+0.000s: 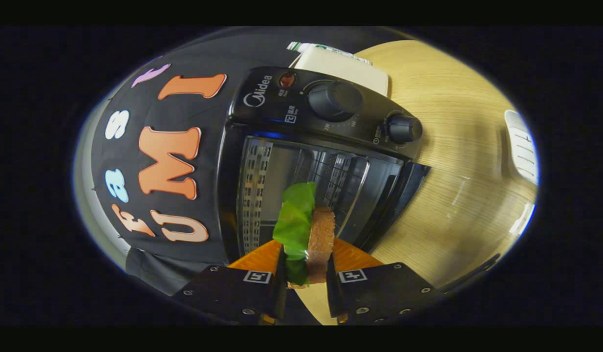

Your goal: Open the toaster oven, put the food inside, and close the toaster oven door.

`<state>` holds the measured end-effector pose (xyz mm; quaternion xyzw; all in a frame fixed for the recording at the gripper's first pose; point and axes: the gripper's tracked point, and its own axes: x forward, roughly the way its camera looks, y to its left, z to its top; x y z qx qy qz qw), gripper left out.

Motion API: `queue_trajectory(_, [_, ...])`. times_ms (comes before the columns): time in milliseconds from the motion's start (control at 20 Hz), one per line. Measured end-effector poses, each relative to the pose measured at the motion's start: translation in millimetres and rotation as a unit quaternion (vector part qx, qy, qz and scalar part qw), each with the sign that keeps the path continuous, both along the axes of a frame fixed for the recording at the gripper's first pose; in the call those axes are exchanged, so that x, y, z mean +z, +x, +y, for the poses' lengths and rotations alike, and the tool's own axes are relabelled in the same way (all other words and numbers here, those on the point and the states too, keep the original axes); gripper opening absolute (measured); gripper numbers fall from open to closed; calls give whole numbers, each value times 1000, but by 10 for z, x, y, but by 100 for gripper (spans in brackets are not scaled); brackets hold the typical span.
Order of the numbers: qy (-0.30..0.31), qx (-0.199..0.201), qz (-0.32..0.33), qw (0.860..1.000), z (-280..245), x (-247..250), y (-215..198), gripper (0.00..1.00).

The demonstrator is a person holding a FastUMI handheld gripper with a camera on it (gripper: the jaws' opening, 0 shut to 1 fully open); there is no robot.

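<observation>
My gripper [305,266] is shut on a sandwich [306,230], a slice of brown bread with a green lettuce leaf against it, held on edge between both fingers. Just beyond it stands a black toaster oven [326,161], seen tilted in this view, with its door [404,205] open and folded down toward the table. The cavity with its wire rack [340,181] and perforated side wall shows behind the sandwich. Two black knobs, a large one [334,100] and a smaller one [403,128], sit on the control panel.
The oven stands on a light wooden table [458,166]. A cream box [345,68] with a green-capped bottle lies behind the oven. A white object with ridges [521,146] sits at the table's far side. The booth's black cloth wall [184,161] is beside the oven.
</observation>
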<state>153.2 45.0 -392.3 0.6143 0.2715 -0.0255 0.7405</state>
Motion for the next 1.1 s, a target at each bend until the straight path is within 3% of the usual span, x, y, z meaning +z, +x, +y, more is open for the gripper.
queue_trajectory(300, [-9, -11, 16, 1000, 28, -30, 211, 36])
queue_trajectory(400, [0, -11, 24, 1000, 33, -53, 198, 40])
queue_trajectory(550, [-5, -8, 40, 999, 19, -115, 175, 57])
queue_trajectory(800, [-47, 2, 49, 998, -34, -158, 40, 69])
queue_trajectory(950, [-52, 6, 55, 997, -54, -207, -6, 98])
queue_trajectory(1100, [-52, 14, 52, 997, -20, -194, -56, 98])
